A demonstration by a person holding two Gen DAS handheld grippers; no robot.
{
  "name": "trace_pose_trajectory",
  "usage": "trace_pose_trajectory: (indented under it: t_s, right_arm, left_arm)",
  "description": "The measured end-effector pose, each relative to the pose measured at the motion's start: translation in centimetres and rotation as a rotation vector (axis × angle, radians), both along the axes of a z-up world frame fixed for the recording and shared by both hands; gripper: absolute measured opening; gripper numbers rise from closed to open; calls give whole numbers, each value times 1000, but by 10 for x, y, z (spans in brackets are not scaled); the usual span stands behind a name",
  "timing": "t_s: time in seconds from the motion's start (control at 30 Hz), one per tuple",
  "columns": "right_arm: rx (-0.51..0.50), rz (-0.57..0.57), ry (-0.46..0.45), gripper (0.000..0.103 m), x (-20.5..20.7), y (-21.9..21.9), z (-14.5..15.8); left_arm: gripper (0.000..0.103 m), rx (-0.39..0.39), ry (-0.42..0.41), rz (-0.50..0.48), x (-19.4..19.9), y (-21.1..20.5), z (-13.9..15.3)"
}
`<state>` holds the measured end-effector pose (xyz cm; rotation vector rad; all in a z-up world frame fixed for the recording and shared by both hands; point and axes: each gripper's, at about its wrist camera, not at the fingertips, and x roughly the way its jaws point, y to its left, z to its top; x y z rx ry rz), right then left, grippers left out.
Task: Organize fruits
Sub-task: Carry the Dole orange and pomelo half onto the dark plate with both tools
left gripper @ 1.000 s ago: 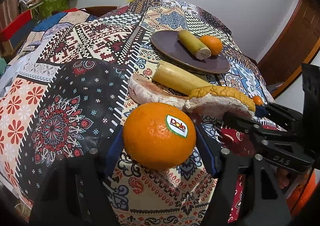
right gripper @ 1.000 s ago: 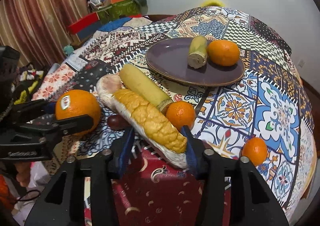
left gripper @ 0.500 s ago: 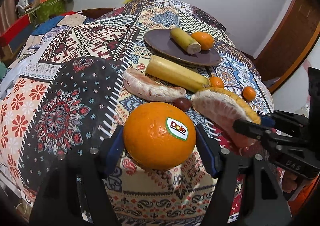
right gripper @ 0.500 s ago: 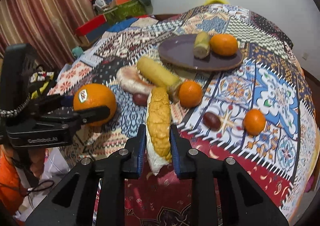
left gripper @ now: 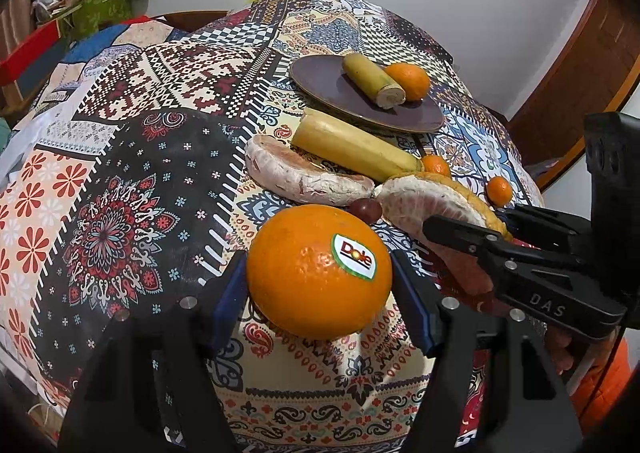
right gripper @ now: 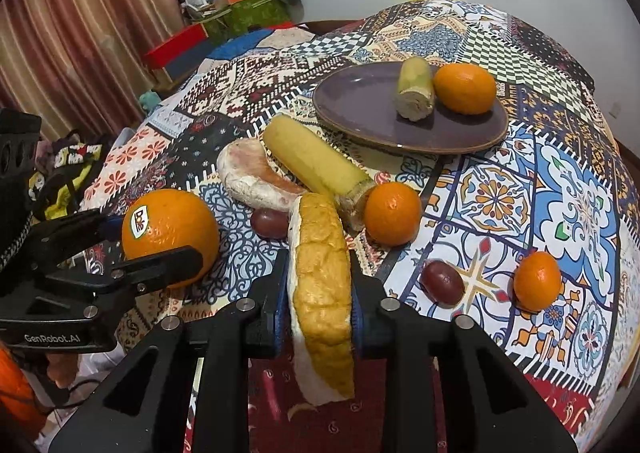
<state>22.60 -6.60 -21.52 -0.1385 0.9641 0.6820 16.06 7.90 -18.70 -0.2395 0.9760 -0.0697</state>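
- My left gripper (left gripper: 319,285) is clamped on a big orange (left gripper: 319,271) with a Dole sticker; its blue pads press both sides of the fruit, which rides above the patterned tablecloth (left gripper: 120,181), well short of the purple plate (right gripper: 360,101).
- My right gripper (right gripper: 320,301) is pinched on a pomelo wedge (right gripper: 322,285), yellow rind upward and white pith edge pointing back at me. The jaws were closing a moment ago and now stand as narrow as they go, squeezing the wedge between them.
- From the left wrist view, the right gripper (left gripper: 472,233) sits just to the right of the big orange, with the wedge (left gripper: 432,201) sticking out past its tips toward the plate.
- Just beyond the wedge's far tip, on the near side of the plate, lies a dark grape (right gripper: 270,223).
- Beside it, a peeled pomelo segment (right gripper: 252,177) rests on the cloth, touching a long yellow cane piece (right gripper: 316,165) that runs slantwise up toward the plate's near rim.
- A small orange (right gripper: 392,213) sits against the cane's cut end, nearer me than the plate.
- Further right of that, below the plate's right side, a second grape (right gripper: 442,283) and another small orange (right gripper: 536,281) lie apart on the blue tile pattern.
- On the plate itself: a short cane stub (right gripper: 416,93) and an orange (right gripper: 464,89), side by side and touching.
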Motion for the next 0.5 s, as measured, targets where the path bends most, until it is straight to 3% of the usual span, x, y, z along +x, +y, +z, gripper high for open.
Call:
trace_pose_trajectory:
  t_s: [0.5]
  right_arm:
    - [96, -58, -136, 22, -1, -22, 50]
  left_arm:
    - [68, 28, -94, -3, 18, -4, 32]
